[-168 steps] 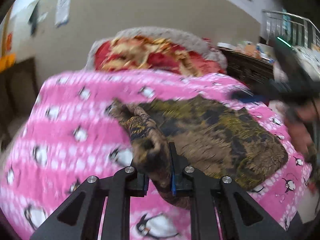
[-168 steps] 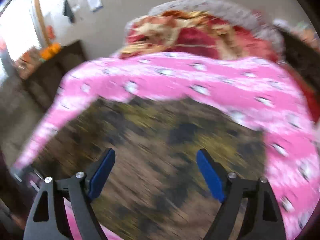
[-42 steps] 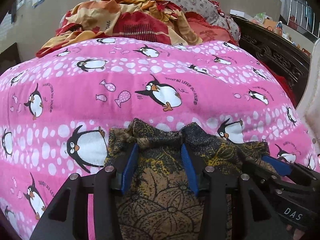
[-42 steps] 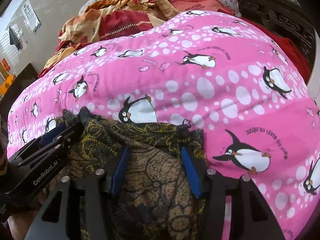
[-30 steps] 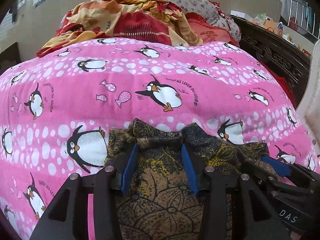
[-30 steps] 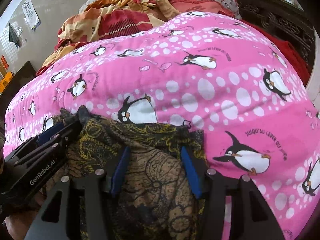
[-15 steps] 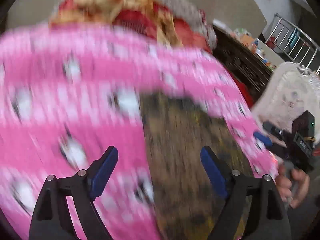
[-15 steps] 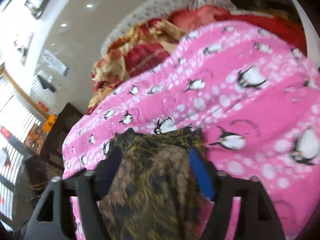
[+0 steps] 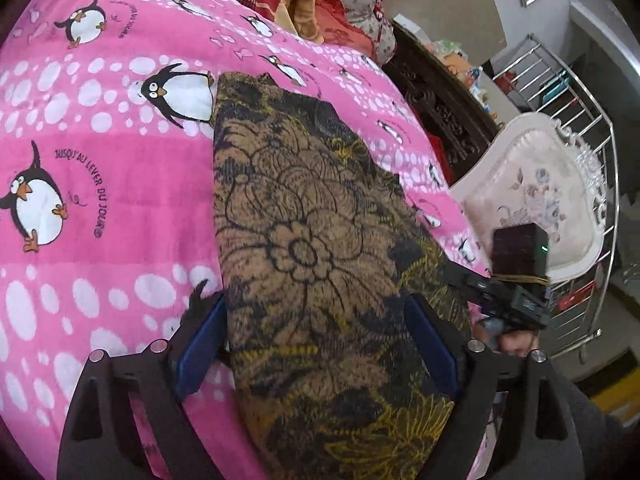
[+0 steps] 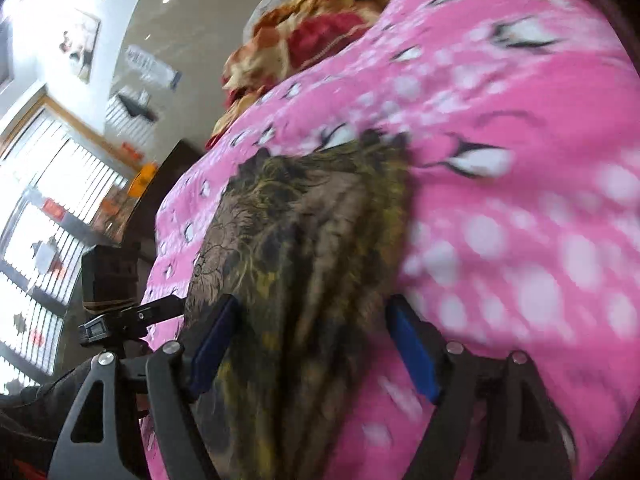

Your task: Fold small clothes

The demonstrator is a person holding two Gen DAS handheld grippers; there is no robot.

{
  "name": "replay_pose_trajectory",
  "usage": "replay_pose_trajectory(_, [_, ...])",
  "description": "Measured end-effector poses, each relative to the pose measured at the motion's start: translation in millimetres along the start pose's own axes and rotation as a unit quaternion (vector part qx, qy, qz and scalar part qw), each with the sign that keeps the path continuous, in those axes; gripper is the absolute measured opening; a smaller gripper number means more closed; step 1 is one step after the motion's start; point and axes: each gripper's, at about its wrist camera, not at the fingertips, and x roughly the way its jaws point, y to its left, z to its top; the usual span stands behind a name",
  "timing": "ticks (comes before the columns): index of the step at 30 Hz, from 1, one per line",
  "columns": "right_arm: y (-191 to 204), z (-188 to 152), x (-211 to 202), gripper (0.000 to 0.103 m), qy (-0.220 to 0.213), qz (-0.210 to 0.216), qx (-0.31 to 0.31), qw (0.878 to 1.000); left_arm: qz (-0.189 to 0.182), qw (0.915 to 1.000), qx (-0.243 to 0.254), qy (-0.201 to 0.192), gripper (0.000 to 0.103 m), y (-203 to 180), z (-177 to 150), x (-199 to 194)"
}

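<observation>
Both claws gape wide, left claw and right claw empty over the folded brown garment; between folds, next grab an edge.

Both grippers, the left gripper and the right gripper, have matte black cut-out frames with silver screw heads and blue finger pads, and a dark box with a green light sits atop the right one, gripped by bare fingers.
</observation>
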Motion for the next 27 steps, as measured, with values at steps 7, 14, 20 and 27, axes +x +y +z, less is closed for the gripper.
replay_pose_trajectory(7, [-3.4,18.4,16.5,0.073,-0.018,0.035,-0.024,0.999,-0.01,0.9995,-0.012,-0.028,0.069,4.8,3.3,-0.3])
replay_pose_trajectory(14, [-22.8,16.1,10.5,0.025,-0.04,0.063,0.015,0.997,0.028,0.9955,-0.063,-0.064,0.007,24.9,1.2,-6.6])
replay_pose_trajectory(20, [-7.7,19.3,19.7,0.021,-0.018,0.004,0.003,1.0,0.089,0.9929,-0.024,-0.074,0.0,4.3,1.8,-7.3])
replay_pose_trajectory(27, [49.0,29.6,13.1,0.016,-0.032,0.001,0.001,0.999,0.084,0.9898,-0.015,-0.114,0.0,15.0,4.3,-56.9])
